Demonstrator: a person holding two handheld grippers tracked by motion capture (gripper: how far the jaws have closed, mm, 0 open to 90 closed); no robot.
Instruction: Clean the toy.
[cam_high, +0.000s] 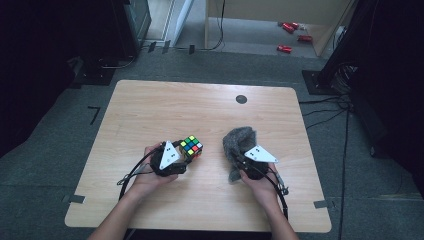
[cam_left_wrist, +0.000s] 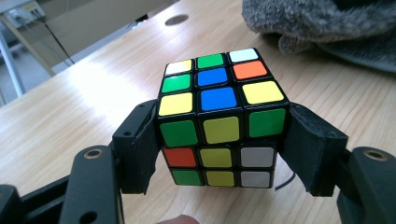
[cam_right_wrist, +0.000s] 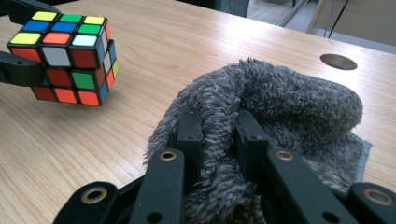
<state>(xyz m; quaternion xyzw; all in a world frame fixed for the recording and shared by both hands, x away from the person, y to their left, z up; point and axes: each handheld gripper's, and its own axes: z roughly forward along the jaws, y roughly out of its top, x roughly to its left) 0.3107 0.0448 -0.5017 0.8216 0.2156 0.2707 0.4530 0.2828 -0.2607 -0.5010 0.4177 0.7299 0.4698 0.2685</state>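
A scrambled colour cube (cam_high: 192, 145) is held just above the wooden table (cam_high: 165, 105), left of centre, with my left gripper (cam_high: 187, 152) shut on its two sides. In the left gripper view the black pads (cam_left_wrist: 140, 144) press on the cube (cam_left_wrist: 219, 126). A fluffy grey cloth (cam_high: 239, 140) lies bunched on the table to the right. My right gripper (cam_high: 241, 156) is shut on a fold of the cloth (cam_right_wrist: 289, 102), pinched between its fingers (cam_right_wrist: 189, 130). The right gripper view also has the cube (cam_right_wrist: 65, 56) at upper left.
A round dark hole (cam_high: 241, 99) sits in the table near its far edge. Black cables trail from both grippers toward the near edge. Red objects (cam_high: 290, 35) lie on the floor beyond the table, and cables run along the floor at right.
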